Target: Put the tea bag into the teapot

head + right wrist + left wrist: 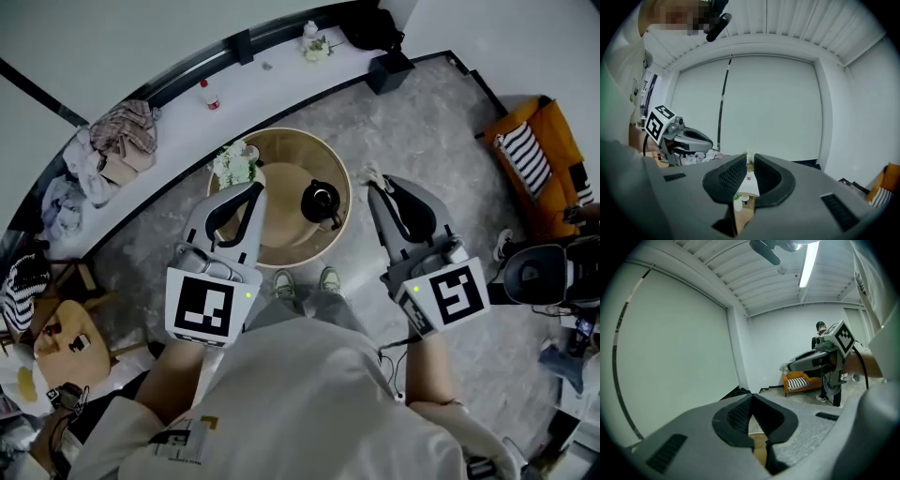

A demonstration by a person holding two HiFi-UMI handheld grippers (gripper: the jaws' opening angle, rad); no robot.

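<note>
A black teapot [321,202] stands on a round wooden table [281,141] below me. My right gripper [375,183] hangs to the right of the table, above the floor, shut on a small pale tea bag [367,173]. In the right gripper view the tea bag [750,158] shows as a yellowish-white scrap pinched at the tips of the right gripper [750,162]. My left gripper [254,189] hovers over the table's left side, left of the teapot. Its tips meet in the left gripper view [751,398], with nothing between them.
A pot of white flowers [234,166] stands on the table's left edge. A long white ledge [169,122] behind it carries piled clothes [112,141] and a red-capped bottle [208,94]. An orange sofa [539,159] and a person [544,272] are at the right.
</note>
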